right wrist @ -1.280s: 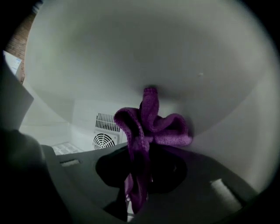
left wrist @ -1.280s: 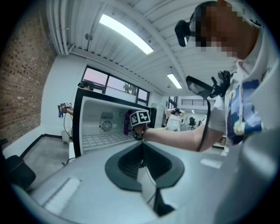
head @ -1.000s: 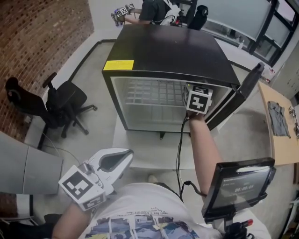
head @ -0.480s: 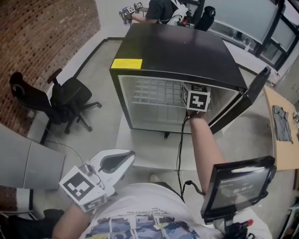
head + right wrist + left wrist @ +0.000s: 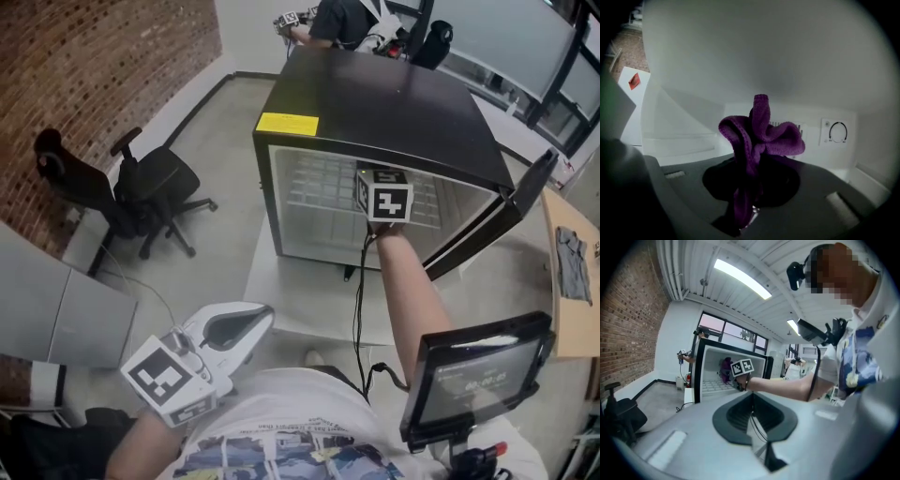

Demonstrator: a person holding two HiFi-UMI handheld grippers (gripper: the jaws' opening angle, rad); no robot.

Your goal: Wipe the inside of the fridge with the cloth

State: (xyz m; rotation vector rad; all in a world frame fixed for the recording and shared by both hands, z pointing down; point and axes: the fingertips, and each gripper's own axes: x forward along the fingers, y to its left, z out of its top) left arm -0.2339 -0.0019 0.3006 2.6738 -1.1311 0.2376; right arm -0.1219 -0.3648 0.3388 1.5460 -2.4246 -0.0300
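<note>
A brick wall [image 5: 112, 56] runs along the left of a grey-floored room, with a black office chair [image 5: 141, 192] before it. A small black fridge [image 5: 384, 94] with a yellow label [image 5: 288, 123] stands on a low white bench [image 5: 291, 300], its door [image 5: 506, 220] swung open to the right. A black cable [image 5: 359, 309] hangs along the person's right forearm.

The right hand-held gripper [image 5: 749, 206] reaches inside the fridge above the wire shelf [image 5: 319, 187], its jaws clamped on a purple cloth [image 5: 759, 136]. The cloth bunches up in folds in front of the white back wall, left of the thermostat dial [image 5: 837, 132]. The left hand-held gripper [image 5: 246, 323] is held near the person's torso, well apart from the fridge, jaws together and empty.
</note>
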